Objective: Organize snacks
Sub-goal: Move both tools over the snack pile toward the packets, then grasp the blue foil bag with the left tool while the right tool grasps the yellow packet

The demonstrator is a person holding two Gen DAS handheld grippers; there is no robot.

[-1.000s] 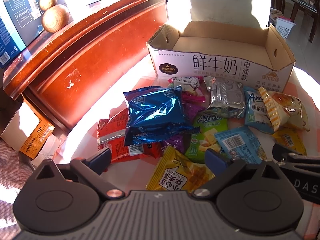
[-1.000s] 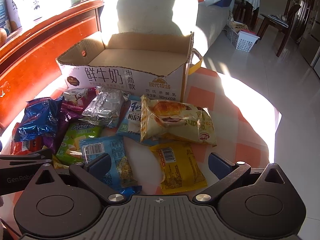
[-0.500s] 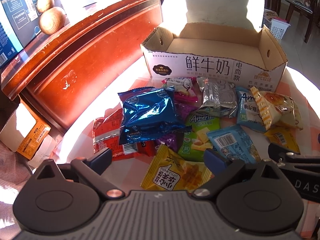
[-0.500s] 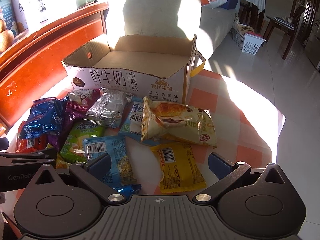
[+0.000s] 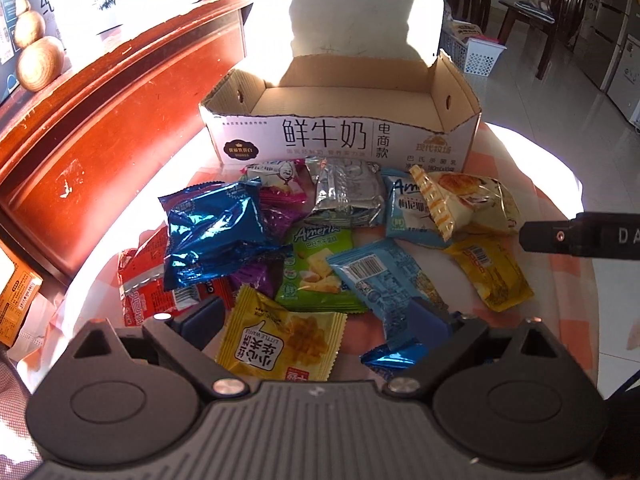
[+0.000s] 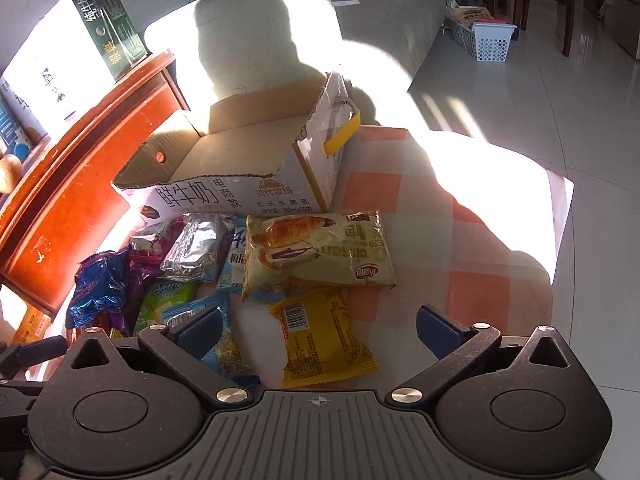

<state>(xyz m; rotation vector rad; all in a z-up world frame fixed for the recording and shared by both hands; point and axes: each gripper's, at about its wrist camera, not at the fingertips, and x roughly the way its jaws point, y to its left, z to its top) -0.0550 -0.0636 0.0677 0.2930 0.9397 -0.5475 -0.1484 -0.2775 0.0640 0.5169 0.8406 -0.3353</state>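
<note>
Cardboard box (image 5: 340, 144) long axis crosswise, opening up, behind snacks (image 5: 320, 240).

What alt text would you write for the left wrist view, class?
An open left gripper hovers over a pile of snack packets, nearest a yellow packet. Behind the pile stands an empty cardboard box; the right gripper enters from the right edge.

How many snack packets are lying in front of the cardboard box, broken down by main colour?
Blue: 4, a shiny foil one, a barcode one, a pale one, a small foil one
Yellow: 2, and
Red: 1
Green: 1
Silver: 1
Cream croissant pack: 1
Pink or purple: at least 2, overlapped
Total: at least 12, none in the box
</note>
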